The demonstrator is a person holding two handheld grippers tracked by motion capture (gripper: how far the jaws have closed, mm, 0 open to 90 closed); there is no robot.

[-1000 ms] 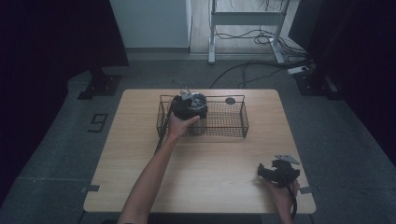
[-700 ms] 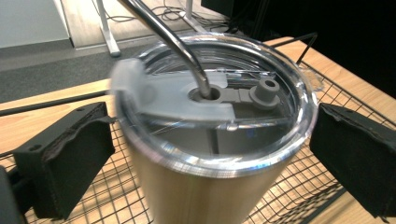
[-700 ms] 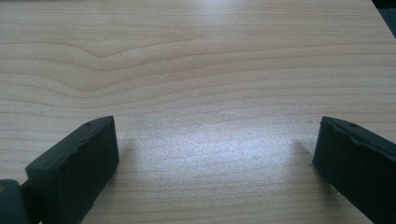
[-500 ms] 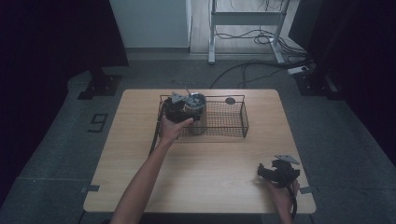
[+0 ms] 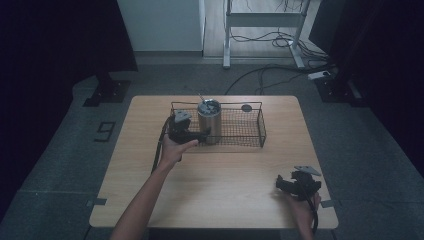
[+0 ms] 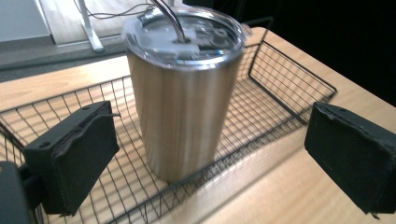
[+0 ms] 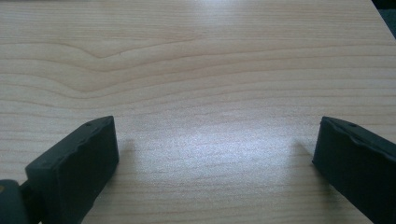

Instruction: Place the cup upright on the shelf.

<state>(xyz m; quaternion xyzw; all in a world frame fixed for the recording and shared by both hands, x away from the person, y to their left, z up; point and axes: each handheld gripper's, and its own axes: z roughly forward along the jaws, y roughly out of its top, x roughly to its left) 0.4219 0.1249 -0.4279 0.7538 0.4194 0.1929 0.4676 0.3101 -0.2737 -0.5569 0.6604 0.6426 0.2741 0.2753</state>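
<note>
A steel tumbler (image 5: 209, 121) with a clear lid and a metal straw (image 6: 170, 18) stands upright in the left end of a black wire basket (image 5: 250, 131). My left gripper (image 5: 200, 135) sits just left of it at the basket's near-left corner, open. In the left gripper view the tumbler (image 6: 182, 102) rises just beyond the wide-apart pads (image 6: 74, 154), untouched, with the basket (image 6: 289, 70) stretching behind. My right gripper (image 5: 282, 184) rests low at the table's near-right corner, open. In the right gripper view the gripper (image 7: 215, 158) has bare wood between its pads.
The wooden table (image 5: 225, 175) has open room between the basket and the front edge. A small dark round object (image 5: 246, 107) lies behind the basket. Beyond the table, cables and a metal stand (image 5: 260, 30) sit on the floor.
My left gripper has drawn back to the left, off the tumbler it covered in the basket. The tumbler now stands on its own. The right gripper has stayed put.
</note>
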